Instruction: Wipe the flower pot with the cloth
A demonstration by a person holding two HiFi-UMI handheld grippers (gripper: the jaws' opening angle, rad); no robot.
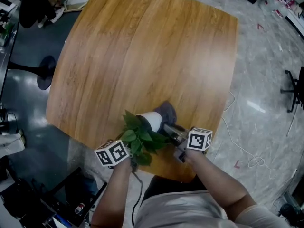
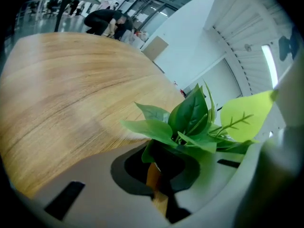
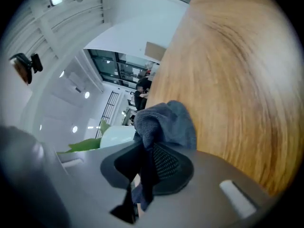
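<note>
Your right claw (image 3: 142, 175) is clenched on the cloth (image 3: 166, 122): a dark strip runs down between the jaws, and the blue-grey bunch swells out just past their tips. In the right gripper view, the white flower pot (image 3: 116, 134) shows at about nine o'clock of that bunch, close against it.

Your left claw (image 2: 159, 175) has its jaws drawn nearly together on the base of the plant (image 2: 190, 122), whose green leaves fan out from the tips toward one o'clock.

In the head view the pot lies tilted between your two claws, at ten o'clock of the right one and two o'clock of the left. Its leaves spill toward six o'clock, and the cloth is pressed on its far side at one o'clock. All this sits near the table's (image 1: 142, 46) near edge.
</note>
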